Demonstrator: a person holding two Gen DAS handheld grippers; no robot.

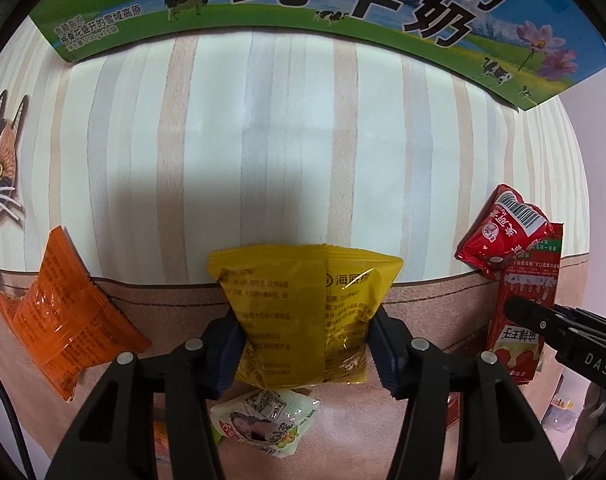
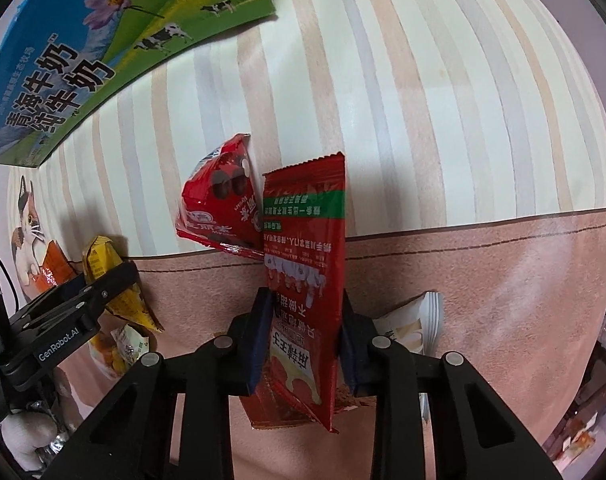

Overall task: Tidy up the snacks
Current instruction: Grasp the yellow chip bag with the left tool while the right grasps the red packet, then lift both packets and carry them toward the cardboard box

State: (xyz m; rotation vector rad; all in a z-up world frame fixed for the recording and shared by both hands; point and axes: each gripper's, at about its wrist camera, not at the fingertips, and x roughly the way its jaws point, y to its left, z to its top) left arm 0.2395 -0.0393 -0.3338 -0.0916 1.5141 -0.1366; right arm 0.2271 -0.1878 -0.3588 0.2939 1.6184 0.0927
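Claws: left claw (image 1: 307,344) clamps 1 yellow pkt (image 1: 303,312), right claw (image 2: 303,344) clamps 1 red pkt (image 2: 305,280).

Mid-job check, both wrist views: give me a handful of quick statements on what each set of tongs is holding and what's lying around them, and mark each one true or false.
1. The left tongs are shut on a yellow packet. True.
2. The right tongs are open and hold nothing. False: they grip a long red packet across its width.
3. An orange packet lies to the left of the yellow packet. True.
4. The milk carton box stands between the two tongs. False: it sits at the far edge of the striped tablecloth.
5. A smaller red packet lies beside the long red packet. True.
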